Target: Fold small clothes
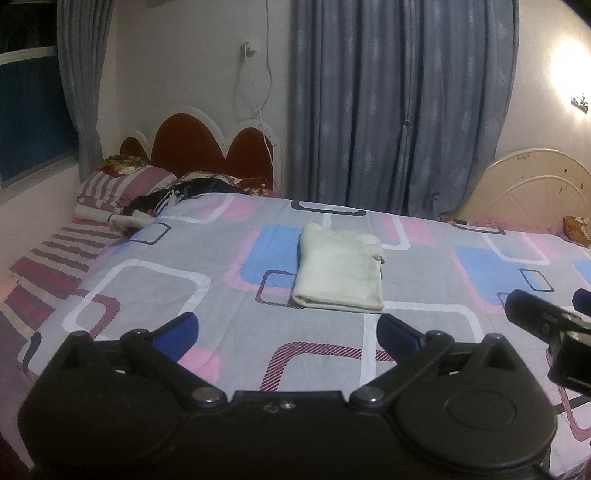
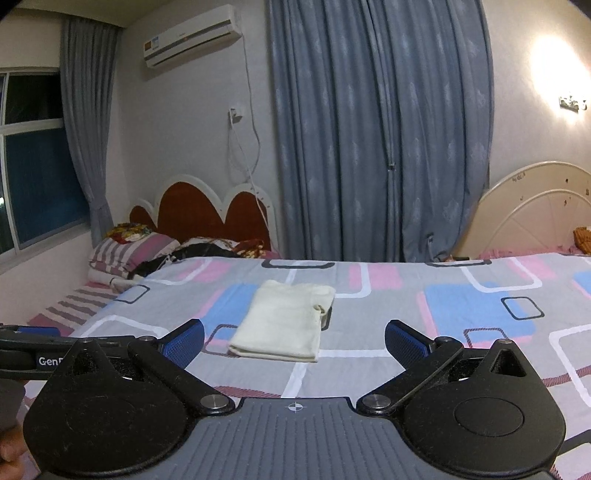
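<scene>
Ribbed blue tool pads (image 2: 184, 341) spread before soft cream folded rectangle (image 2: 284, 319).

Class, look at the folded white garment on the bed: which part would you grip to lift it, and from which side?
Grip the white garment at its near folded edge, coming in low from the camera side. There the layers meet in one thick rounded fold, probably pinchable together. The far right corner looks loose and bunched. Both the left gripper and right gripper are open.

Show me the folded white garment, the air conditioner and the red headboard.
folded white garment (image 1: 340, 271): left wrist view, middle of its top layer.
air conditioner (image 2: 192, 35): right wrist view, centre of its front panel.
red headboard (image 2: 195, 210): right wrist view, its tallest red panel.
</scene>
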`<move>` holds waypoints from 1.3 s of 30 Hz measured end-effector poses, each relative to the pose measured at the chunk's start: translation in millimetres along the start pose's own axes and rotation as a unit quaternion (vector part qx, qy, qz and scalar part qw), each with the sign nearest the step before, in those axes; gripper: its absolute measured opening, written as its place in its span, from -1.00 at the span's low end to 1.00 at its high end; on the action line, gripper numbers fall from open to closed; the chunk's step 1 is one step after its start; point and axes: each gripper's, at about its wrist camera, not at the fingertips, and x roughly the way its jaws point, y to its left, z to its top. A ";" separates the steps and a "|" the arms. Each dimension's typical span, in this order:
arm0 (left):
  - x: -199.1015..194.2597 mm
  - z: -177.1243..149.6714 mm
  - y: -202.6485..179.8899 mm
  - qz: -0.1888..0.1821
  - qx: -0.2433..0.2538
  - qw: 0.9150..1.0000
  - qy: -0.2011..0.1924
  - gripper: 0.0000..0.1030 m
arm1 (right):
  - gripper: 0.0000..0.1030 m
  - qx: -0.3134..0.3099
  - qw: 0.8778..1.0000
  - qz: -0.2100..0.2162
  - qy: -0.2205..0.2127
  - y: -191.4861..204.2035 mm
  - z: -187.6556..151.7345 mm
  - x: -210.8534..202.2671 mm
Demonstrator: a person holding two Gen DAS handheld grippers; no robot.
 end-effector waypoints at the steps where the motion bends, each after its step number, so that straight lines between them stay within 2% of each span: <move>1: -0.8 -0.6 -0.4 0.001 0.000 1.000 0.001 0.99 | 0.99 0.001 1.000 0.002 0.001 0.4 -0.2 1.3; 39: 10.7 -1.7 10.9 0.004 -0.001 1.000 0.014 0.99 | 0.99 0.006 1.000 0.013 0.015 -0.7 -5.0 4.9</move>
